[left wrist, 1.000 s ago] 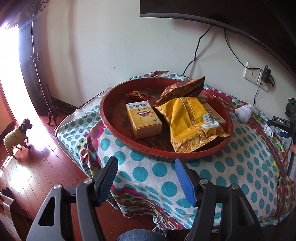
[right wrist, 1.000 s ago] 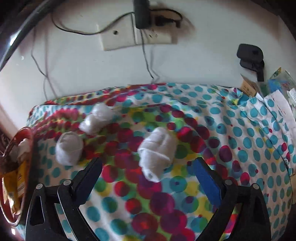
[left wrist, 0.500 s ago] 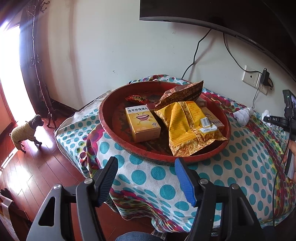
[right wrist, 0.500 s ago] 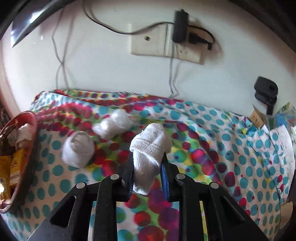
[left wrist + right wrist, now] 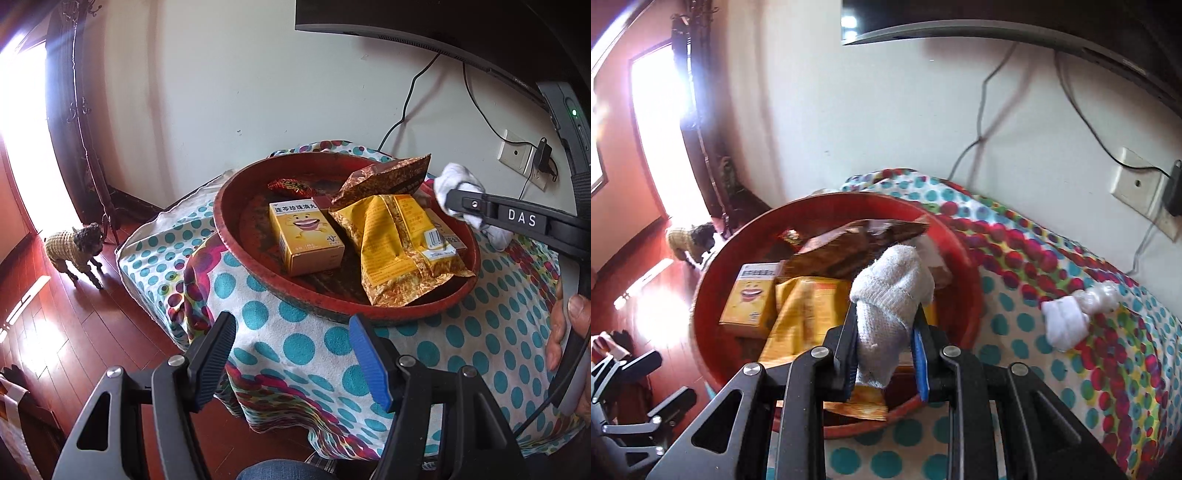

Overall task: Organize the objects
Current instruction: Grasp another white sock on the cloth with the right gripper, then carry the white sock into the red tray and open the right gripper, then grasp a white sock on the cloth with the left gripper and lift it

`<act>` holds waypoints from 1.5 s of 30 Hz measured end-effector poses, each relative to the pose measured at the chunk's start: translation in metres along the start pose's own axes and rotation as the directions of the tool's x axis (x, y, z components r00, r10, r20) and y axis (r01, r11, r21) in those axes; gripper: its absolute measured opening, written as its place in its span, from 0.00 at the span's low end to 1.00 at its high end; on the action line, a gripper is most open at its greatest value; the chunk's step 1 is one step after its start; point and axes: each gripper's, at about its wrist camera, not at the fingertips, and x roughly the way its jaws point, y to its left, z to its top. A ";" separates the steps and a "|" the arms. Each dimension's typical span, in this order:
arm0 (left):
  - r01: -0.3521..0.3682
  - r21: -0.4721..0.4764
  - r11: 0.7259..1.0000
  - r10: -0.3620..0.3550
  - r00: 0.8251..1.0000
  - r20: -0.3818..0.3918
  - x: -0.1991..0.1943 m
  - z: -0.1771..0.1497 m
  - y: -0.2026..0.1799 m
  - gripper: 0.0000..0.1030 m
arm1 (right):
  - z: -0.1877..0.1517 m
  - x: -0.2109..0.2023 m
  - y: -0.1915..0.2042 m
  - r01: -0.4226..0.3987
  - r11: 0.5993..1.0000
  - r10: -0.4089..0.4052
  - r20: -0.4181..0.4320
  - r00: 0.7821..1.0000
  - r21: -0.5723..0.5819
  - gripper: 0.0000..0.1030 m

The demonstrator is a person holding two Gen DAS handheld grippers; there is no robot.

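Note:
My right gripper [image 5: 882,354] is shut on a rolled white sock [image 5: 890,295] and holds it above the near-right part of the round red tray [image 5: 964,266]. The left wrist view shows the same sock [image 5: 460,184] over the tray's right rim [image 5: 258,273]. The tray holds a yellow box [image 5: 304,234], a yellow snack bag [image 5: 399,247], a brown bag [image 5: 384,177] and a small red packet [image 5: 290,184]. My left gripper [image 5: 291,354] is open and empty, low in front of the table's near edge.
Two more white rolls [image 5: 1067,321] lie on the polka-dot cloth [image 5: 1034,369] right of the tray. A wall socket with a charger [image 5: 1137,184] and cables are behind. A small dog [image 5: 75,245] stands on the wood floor at left.
My right gripper closed on the sock, lifted it off the cloth and carried it left over the tray. My left gripper stayed open and drifted slightly.

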 end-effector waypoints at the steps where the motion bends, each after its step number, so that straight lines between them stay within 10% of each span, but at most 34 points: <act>1: 0.000 -0.002 1.000 0.000 1.000 -0.002 0.001 0.000 0.001 0.64 | -0.001 0.001 0.012 -0.010 0.999 0.010 -0.002 1.000 -0.036 0.22; 18: -0.023 -0.017 1.000 0.023 0.999 -0.037 0.013 -0.002 0.006 0.64 | -0.008 0.062 0.064 -0.090 0.980 0.068 -0.127 0.990 -0.176 0.24; 25: -0.030 -0.007 1.000 0.030 0.999 -0.034 0.012 -0.004 0.004 0.64 | -0.013 0.053 0.055 -0.122 0.984 0.105 -0.129 0.986 -0.128 0.43; 29: -0.025 -0.002 1.000 0.025 0.999 -0.029 0.010 -0.004 0.002 0.64 | -0.020 0.021 0.026 -0.108 0.993 0.106 -0.049 0.993 -0.052 0.77; 36: -0.009 0.064 0.998 0.009 1.000 -0.003 0.006 -0.008 -0.017 0.64 | -0.047 -0.014 -0.076 0.081 0.991 -0.079 -0.024 0.997 0.106 0.77; 45: 0.105 0.184 0.977 -0.112 0.993 0.028 -0.002 -0.023 -0.076 0.64 | -0.106 -0.078 -0.257 0.404 0.823 -0.409 -0.076 0.909 0.400 0.90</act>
